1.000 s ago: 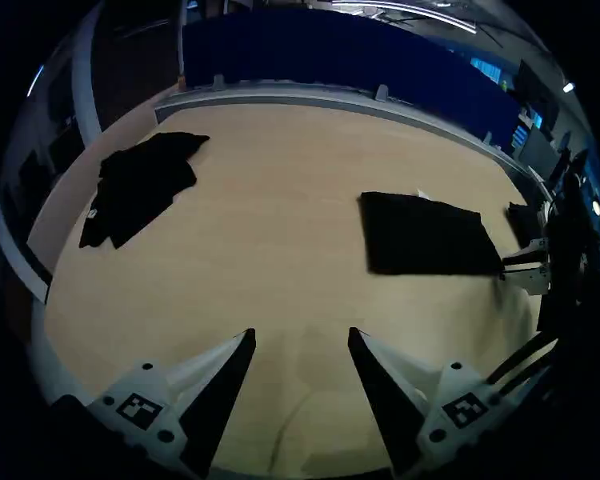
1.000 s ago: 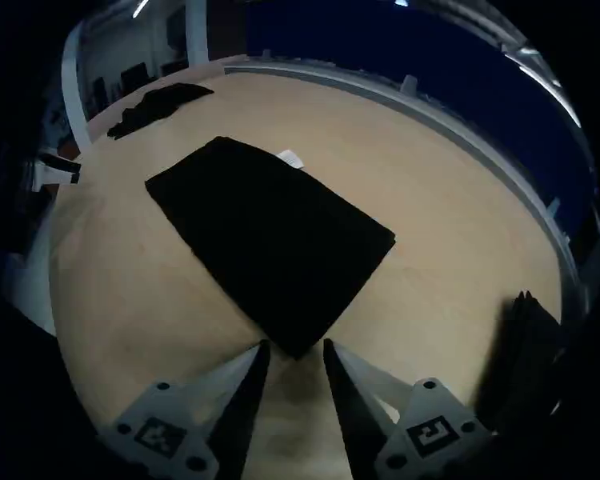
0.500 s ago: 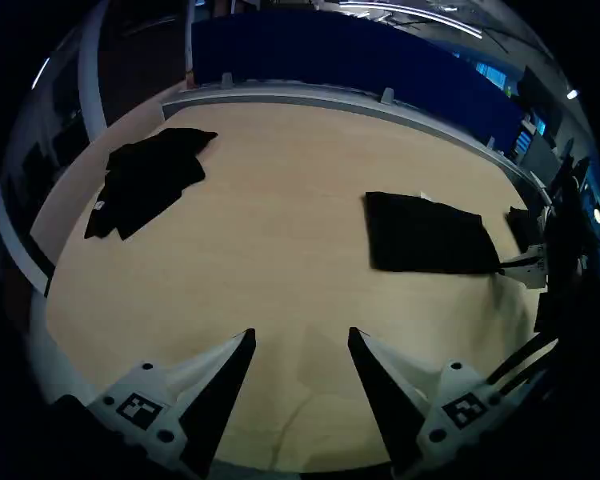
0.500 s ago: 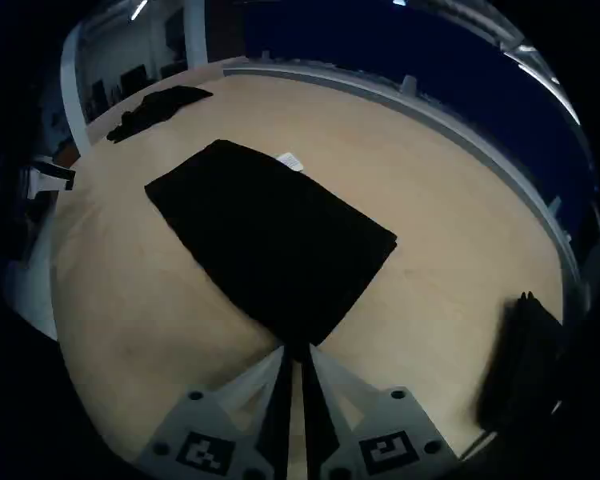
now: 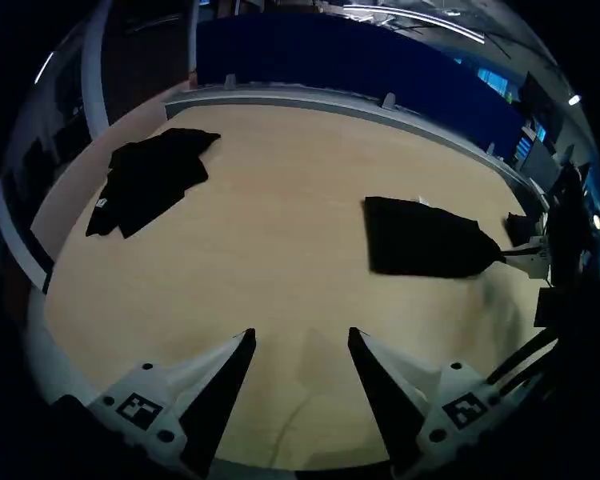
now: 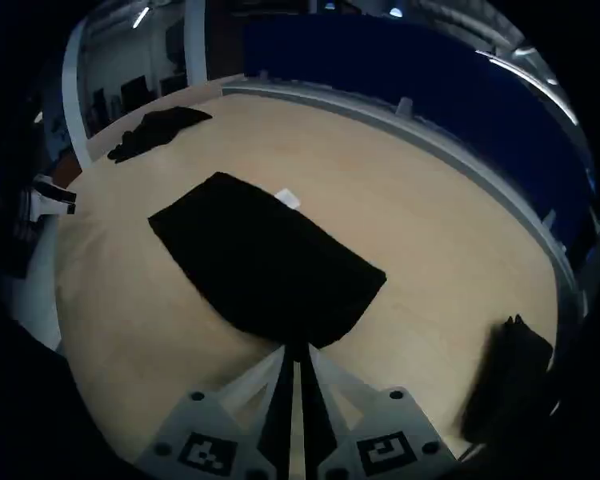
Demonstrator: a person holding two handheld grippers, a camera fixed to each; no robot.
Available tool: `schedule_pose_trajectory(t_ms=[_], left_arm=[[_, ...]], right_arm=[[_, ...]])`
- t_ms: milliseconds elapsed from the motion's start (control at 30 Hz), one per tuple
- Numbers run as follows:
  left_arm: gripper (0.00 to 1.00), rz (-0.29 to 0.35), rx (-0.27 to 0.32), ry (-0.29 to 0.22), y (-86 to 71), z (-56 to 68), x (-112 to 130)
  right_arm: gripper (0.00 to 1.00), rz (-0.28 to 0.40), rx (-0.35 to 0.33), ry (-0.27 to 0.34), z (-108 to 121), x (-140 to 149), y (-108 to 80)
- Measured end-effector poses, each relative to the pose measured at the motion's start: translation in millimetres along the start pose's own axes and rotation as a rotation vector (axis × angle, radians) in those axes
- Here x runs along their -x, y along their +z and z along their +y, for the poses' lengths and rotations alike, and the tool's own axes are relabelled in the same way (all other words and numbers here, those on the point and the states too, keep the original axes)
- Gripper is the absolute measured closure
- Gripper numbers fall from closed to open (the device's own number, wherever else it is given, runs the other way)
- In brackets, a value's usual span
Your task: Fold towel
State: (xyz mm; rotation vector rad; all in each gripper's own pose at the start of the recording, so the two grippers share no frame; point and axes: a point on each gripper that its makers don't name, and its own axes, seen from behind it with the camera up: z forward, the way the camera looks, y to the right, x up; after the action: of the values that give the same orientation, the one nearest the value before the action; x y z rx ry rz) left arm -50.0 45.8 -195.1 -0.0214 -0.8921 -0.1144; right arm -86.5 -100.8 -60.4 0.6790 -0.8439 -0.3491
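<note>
A black towel lies folded flat on the light wooden table. My right gripper is shut on its nearest corner and holds that corner a little off the table. In the left gripper view the same towel lies at the right, its right corner pulled to a point by the right gripper. My left gripper hovers open above bare table, well short of the towel, with nothing between its fingers.
A crumpled black cloth lies at the table's far left. Another dark cloth pile sits near the right edge. A blue partition runs behind the table. A small white tag shows at the towel's far edge.
My right gripper closed on the towel's near corner and has lifted it, pulling the towel's edge up. The left gripper stayed open and barely moved.
</note>
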Motion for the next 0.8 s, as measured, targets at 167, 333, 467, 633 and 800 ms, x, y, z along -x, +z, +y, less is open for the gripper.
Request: schedule_pose_trajectory(t_ms=[167, 333, 467, 633, 800], left_arm=[[0.15, 0.013, 0.008, -0.016, -5.1, 0.7, -3], [0.15, 0.024, 0.018, -0.037, -11.6, 1.6, -5], [0.15, 0.034, 0.021, -0.055, -16.8, -0.2, -5], [0.15, 0.043, 0.017, -0.076, -21.5, -6.4, -2], [0.15, 0.059, 0.0, -0.09, -28.1, -17.0, -1]], right_arm=[[0.95, 0.037, -0.004, -0.032, -3, -34, -3.5], [0.95, 0.069, -0.015, -0.079, -12, -69, -2.4], [0.95, 0.085, -0.031, -0.121, -23, -94, 1.9], [0.95, 0.09, -0.053, -0.162, -37, -113, 10.5], [0.95, 0.1, -0.086, -0.216, -58, -135, 18.3]])
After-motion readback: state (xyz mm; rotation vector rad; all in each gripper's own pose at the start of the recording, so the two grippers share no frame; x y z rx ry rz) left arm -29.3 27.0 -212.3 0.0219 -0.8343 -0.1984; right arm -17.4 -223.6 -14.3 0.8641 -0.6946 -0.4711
